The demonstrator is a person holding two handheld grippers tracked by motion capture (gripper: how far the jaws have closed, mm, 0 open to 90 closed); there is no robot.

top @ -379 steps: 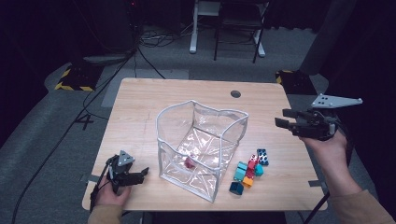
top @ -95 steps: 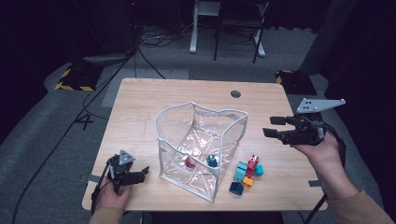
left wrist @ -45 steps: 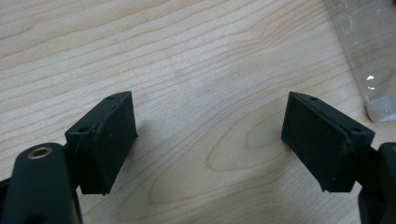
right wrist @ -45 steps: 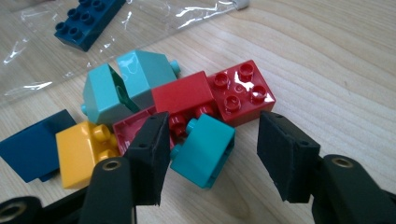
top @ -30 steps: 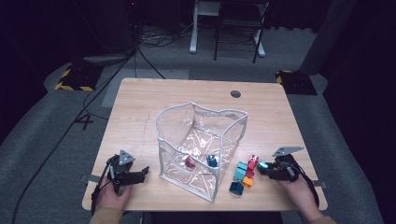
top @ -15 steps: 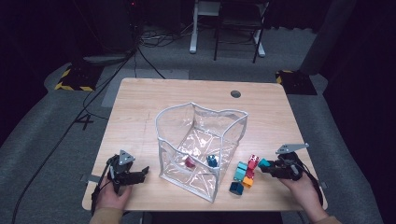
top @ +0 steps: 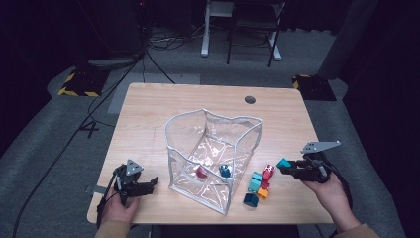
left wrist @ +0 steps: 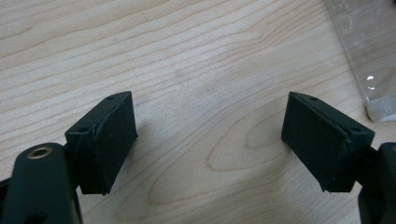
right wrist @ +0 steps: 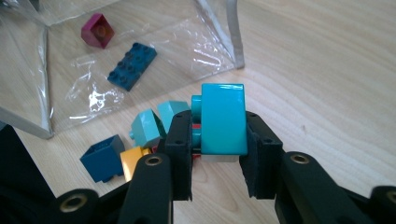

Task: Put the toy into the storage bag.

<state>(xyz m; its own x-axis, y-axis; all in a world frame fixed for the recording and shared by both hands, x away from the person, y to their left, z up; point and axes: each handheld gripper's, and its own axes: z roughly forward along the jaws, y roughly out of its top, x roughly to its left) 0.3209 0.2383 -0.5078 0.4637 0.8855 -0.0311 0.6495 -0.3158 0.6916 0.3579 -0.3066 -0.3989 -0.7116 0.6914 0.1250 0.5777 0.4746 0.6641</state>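
Teal brick (right wrist: 223, 119) clamped between right gripper (right wrist: 219, 149) jaws, left gripper (left wrist: 208, 135) jaws wide.

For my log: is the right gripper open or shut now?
Shut: the right gripper has its jaws clamped on a turquoise block.

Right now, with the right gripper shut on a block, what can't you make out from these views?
- Underside of the teal block: right gripper view, covered by the right gripper.
- Red block in the pile: right gripper view, mostly behind that gripper; high view, too small for its shape.
- Clear bag far wall: high view, glare blurs it.
- Left gripper: open over bare table; the bag's corner is cut off by the frame edge.
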